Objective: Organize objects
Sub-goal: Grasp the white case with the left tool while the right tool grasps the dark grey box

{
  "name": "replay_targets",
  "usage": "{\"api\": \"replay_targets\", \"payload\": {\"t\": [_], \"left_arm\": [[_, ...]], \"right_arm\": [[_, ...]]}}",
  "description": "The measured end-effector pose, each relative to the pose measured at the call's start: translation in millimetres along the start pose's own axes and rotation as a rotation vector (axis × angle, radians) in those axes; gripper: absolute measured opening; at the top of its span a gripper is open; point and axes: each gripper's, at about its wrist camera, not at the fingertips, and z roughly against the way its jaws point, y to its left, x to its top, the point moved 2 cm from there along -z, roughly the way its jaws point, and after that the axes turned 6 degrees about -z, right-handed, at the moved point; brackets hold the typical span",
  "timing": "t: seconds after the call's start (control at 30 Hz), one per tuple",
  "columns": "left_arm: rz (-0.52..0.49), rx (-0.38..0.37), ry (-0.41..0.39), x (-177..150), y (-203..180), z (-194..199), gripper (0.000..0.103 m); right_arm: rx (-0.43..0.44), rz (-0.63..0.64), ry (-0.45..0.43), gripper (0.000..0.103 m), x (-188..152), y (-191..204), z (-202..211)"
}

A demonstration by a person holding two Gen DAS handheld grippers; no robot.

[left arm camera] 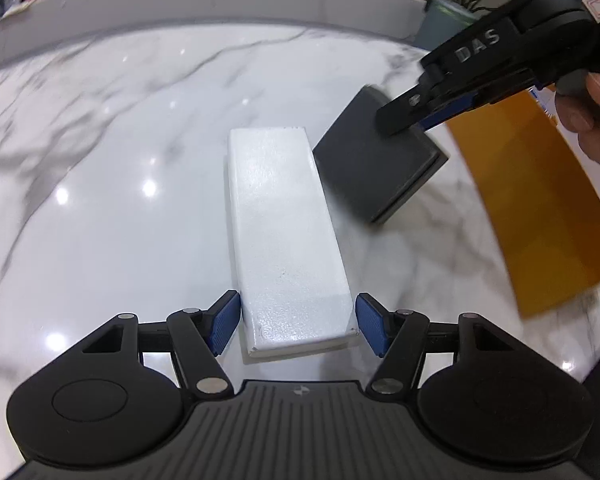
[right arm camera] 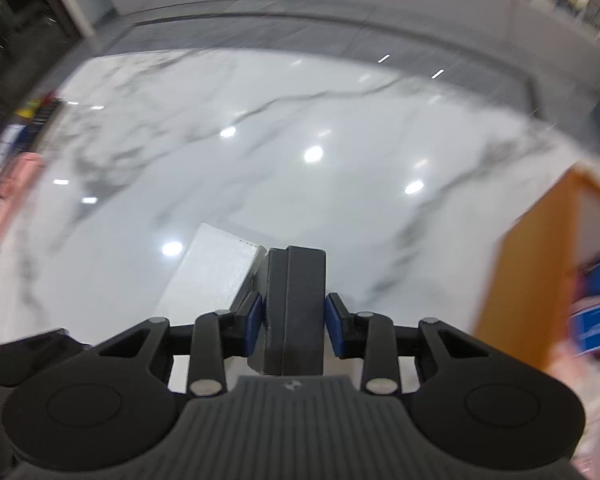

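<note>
A long white box (left arm camera: 284, 232) lies flat on the marble table (left arm camera: 120, 180). My left gripper (left arm camera: 298, 324) straddles its near end, one blue pad close beside each long side, with a thin gap on the right, so it is open. A dark grey flat box (left arm camera: 376, 168) is tilted up just right of the white box. My right gripper (left arm camera: 404, 120) is shut on its far edge. In the right wrist view the dark grey box (right arm camera: 296, 300) stands edge-on, clamped between the pads of the right gripper (right arm camera: 294, 320), and the white box (right arm camera: 216, 276) lies to its left.
An orange-walled container (left arm camera: 540, 208) stands at the right; its wall (right arm camera: 528, 272) encloses blue packages (right arm camera: 596, 320). A person's hand (left arm camera: 592, 112) holds the right gripper. A pink item (right arm camera: 12, 184) and dark items sit at the table's left edge.
</note>
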Motion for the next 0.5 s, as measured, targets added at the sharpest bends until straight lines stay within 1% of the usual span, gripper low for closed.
{"api": "replay_targets", "payload": {"t": [0.03,0.07,0.1,0.13,0.2,0.27,0.3,0.33,0.4,0.5], "left_arm": [[0.004,0.011,0.010,-2.1,4.8,3.0,0.073],[0.006,0.023,0.016,-4.9,7.4,6.3,0.073],[0.011,0.035,0.021,-7.5,9.7,9.4,0.073],[0.021,0.041,0.025,-1.2,10.7,5.3,0.073],[0.027,0.043,0.027,-1.8,10.2,7.9,0.074],[0.029,0.045,0.017,-0.5,9.3,8.6,0.074],[0.032,0.057,-0.002,-2.0,9.6,11.2,0.074],[0.037,0.073,-0.015,4.1,10.2,7.6,0.075],[0.057,0.097,-0.034,9.3,12.7,6.2,0.079],[0.084,0.101,-0.043,16.5,20.0,-6.5,0.080]], "right_arm": [[0.013,-0.014,0.007,0.037,-1.0,1.8,-1.8],[0.009,-0.028,0.015,0.038,-1.5,2.2,-4.2],[-0.016,-0.029,0.016,0.039,-1.9,2.6,-6.4],[-0.051,-0.020,0.012,0.043,-2.3,1.9,-7.8],[-0.122,0.012,0.010,0.045,-3.1,0.3,-11.7],[-0.189,0.057,0.004,0.055,-5.6,0.9,-13.3],[-0.209,0.078,-0.006,0.060,-6.3,0.4,-12.2],[-0.223,0.096,-0.014,0.064,-7.3,0.4,-11.2],[-0.219,0.098,-0.015,0.066,-8.5,-2.8,-9.2],[-0.200,0.090,-0.002,0.068,-11.6,-2.6,-13.1]]}}
